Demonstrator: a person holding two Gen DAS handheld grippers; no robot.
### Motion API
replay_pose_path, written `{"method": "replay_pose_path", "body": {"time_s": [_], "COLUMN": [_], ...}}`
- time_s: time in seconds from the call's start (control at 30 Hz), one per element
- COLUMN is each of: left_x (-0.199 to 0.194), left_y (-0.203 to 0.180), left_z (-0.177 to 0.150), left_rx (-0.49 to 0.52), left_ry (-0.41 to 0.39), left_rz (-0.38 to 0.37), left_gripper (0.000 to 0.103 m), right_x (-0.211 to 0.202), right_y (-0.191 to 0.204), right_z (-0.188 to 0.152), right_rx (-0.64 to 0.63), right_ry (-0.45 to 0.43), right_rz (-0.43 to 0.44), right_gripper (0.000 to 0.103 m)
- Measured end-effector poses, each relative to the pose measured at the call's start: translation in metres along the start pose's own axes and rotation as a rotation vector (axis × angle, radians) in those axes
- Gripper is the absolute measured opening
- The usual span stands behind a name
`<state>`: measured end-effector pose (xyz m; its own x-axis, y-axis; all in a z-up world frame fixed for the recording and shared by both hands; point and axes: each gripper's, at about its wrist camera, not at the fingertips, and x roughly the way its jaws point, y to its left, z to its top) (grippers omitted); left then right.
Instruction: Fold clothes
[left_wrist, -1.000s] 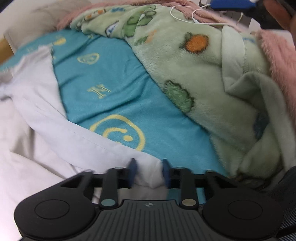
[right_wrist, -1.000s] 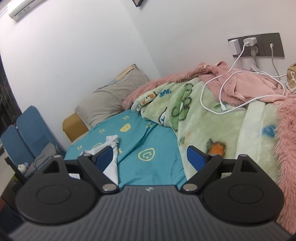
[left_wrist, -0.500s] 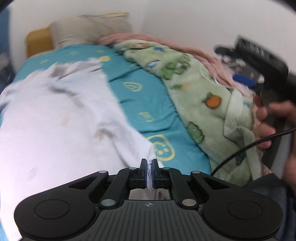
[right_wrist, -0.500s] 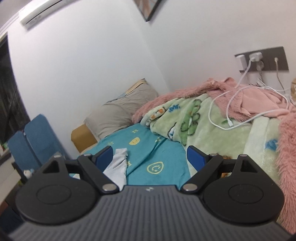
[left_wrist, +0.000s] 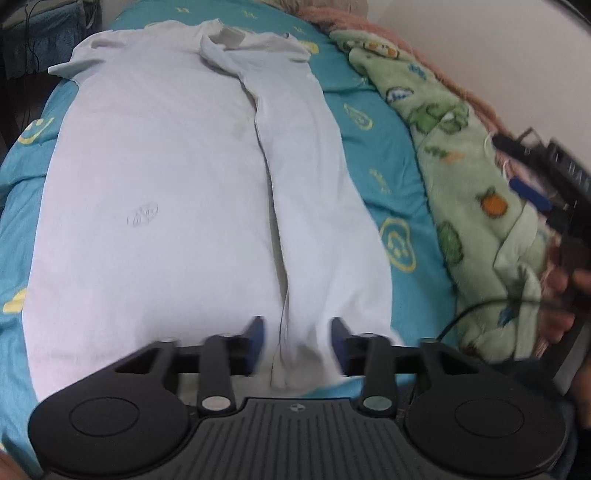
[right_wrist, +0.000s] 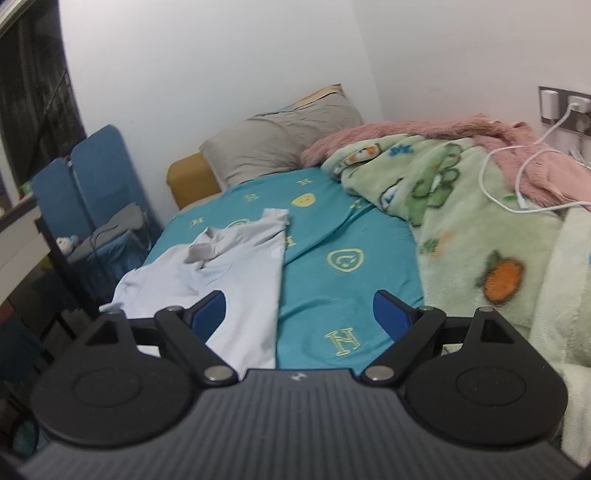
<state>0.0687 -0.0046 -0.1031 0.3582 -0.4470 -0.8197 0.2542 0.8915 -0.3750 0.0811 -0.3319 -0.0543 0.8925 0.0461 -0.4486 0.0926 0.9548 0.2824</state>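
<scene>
The left gripper (left_wrist: 297, 341) had let go: half a second earlier its blue jaws were pinched together on the hem of the white cotton T-shirt (left_wrist: 177, 192), and now they stood apart, with the hem lying loose between them and touching neither pad as far as the blur allowed. The shirt was spread lengthwise down the teal bedsheet with yellow smiley faces (left_wrist: 373, 147), collar at the far end. Its right side was folded inward, forming a long strip whose edge ran down the middle of the garment. That was a change from before, when the cloth was rumpled and lifted near the jaws.

The right gripper (right_wrist: 299, 314) hung above the bed, its jaws wide apart and holding nothing, just as in the earlier frames. From its view the shirt's far end sat lower left, and more of the garment showed there than before.

The green fleece blanket with cartoon prints (right_wrist: 461, 221) lay heaped along the right of the bed, a white charging cable (right_wrist: 517, 184) looped across it, and the grey pillow (right_wrist: 280, 144) was at the head.
</scene>
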Motion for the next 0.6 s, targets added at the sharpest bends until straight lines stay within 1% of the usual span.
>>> {"method": "replay_pose_path", "body": {"time_s": [0.03,0.07,0.17,0.23,0.33,0.43,0.53,0.6], "left_x": [0.001,0.003,0.024,0.041,0.075,0.113,0.145,0.165], "left_y": [0.002,0.004,0.017,0.030,0.046,0.058,0.076,0.087], "left_z": [0.010,0.020,0.065,0.100,0.151,0.202,0.244,0.265], "left_rx": [-0.001,-0.001,-0.004,-0.015,-0.026,-0.015,-0.072,-0.133], "left_ry": [-0.016,-0.032,-0.106,-0.171,-0.277,-0.371,-0.435,-0.445], "left_rz": [0.001,0.005,0.061,0.110,0.190,0.278,0.322,0.303], "left_gripper": [0.052,0.057,0.069,0.073,0.074,0.075,0.076,0.076], "right_x": [0.003,0.007,0.023,0.034,0.051,0.068,0.085,0.097], "right_y": [0.003,0.004,0.007,0.010,0.014,0.018,0.021,0.022], "right_z": [0.000,-0.001,0.000,-0.001,-0.004,-0.008,-0.011,-0.012], "right_rx": [-0.005,-0.004,0.013,0.015,-0.001,-0.029,-0.051,-0.058], "right_ry": [0.004,0.011,0.037,0.050,0.061,0.065,0.062,0.062], "right_rz": [0.001,0.001,-0.002,-0.011,-0.020,-0.020,-0.012,-0.003], "right_gripper": [0.088,0.088,0.088,0.088,0.088,0.088,0.088,0.088]}}
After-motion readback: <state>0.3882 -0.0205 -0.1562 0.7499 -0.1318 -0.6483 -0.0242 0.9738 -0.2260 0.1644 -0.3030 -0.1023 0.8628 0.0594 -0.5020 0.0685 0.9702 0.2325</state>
